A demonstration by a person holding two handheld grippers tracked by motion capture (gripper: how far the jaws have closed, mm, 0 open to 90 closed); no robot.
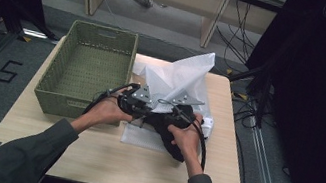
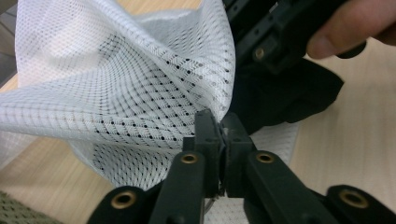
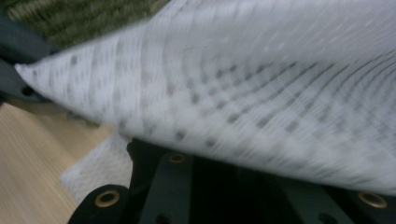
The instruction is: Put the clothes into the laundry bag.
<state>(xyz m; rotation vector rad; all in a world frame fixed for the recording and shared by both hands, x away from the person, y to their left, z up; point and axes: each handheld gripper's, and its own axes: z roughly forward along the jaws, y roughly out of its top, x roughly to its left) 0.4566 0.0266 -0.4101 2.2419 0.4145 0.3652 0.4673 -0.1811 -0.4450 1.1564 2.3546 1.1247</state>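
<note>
White open-weave mesh bag (image 2: 140,93), matt black cloth (image 2: 289,93), woven green basket (image 1: 89,66), pale wood-grain table (image 1: 103,157).

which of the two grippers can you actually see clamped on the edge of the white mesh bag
The left gripper: its jaws pinch the white mesh bag at the edge. The right gripper's tips lie hidden under the mesh.

Surface (image 1: 89,154): light wood, set on a grey floor.
Basket (image 1: 53,83): green woven, at the left of the surface.
Mesh bag (image 1: 181,77): white, lifted into a peak just right of the basket.
Left tool (image 1: 136,101): held in the left hand, at the bag's lower edge.
Right tool (image 1: 179,110): just beside the left tool, at the same edge.
Black cloth (image 1: 172,146): under the right hand, on the flat part of the mesh.
</note>
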